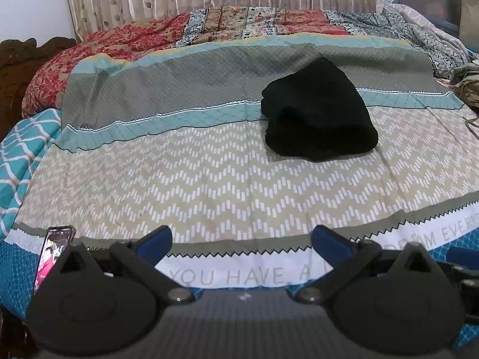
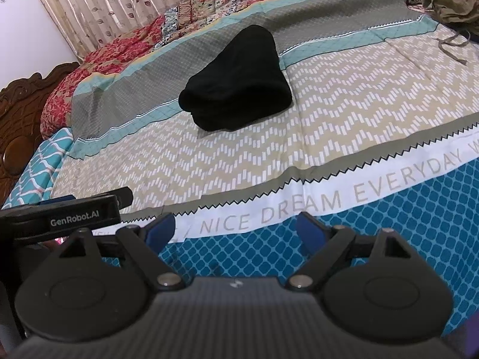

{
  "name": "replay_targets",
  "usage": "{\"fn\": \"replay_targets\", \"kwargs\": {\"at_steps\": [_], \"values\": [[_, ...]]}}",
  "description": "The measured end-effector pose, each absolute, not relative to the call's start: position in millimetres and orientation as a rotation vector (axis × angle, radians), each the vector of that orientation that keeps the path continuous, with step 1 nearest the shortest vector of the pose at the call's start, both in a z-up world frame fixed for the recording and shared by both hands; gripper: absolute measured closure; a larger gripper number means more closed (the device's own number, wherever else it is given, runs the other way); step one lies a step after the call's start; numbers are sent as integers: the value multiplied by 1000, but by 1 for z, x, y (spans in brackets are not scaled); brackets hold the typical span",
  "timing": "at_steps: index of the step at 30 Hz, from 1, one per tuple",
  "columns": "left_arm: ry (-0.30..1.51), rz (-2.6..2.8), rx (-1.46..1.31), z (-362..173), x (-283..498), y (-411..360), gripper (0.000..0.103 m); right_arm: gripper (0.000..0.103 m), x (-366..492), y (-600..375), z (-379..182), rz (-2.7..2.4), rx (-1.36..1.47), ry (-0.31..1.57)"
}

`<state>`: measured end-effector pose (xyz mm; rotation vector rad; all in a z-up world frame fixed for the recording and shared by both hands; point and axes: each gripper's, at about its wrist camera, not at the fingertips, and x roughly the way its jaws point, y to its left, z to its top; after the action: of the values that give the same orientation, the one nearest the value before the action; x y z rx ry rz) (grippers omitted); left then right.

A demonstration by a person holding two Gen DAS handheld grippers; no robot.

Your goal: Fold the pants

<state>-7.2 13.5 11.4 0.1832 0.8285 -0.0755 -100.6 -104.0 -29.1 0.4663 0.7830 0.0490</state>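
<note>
Black pants (image 1: 318, 112) lie folded into a compact bundle on the patterned bedspread (image 1: 209, 179), right of centre in the left wrist view. The same pants (image 2: 239, 86) sit at mid-distance in the right wrist view. My left gripper (image 1: 241, 239) is open, held low over the near edge of the bed, well short of the pants, with nothing between its blue fingers (image 1: 158, 237). My right gripper (image 2: 235, 227) is also open and empty over the printed border of the bedspread (image 2: 329, 125). The body of the left gripper (image 2: 74, 214) shows at the left of the right wrist view.
A phone (image 1: 54, 252) with a lit screen lies at the bed's near left edge. A floral quilt (image 1: 119, 39) is bunched along the far side before a curtain. Crumpled olive clothing (image 2: 455, 0) lies at the far right. A carved wooden headboard (image 2: 21, 113) stands on the left.
</note>
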Motion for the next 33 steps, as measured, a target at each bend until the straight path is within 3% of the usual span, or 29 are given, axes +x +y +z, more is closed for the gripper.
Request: {"fn": "replay_targets", "kwargs": {"at_steps": [33], "values": [[859, -75, 205, 5, -9, 16, 0, 13, -104, -105, -30, 30, 473, 787]]}}
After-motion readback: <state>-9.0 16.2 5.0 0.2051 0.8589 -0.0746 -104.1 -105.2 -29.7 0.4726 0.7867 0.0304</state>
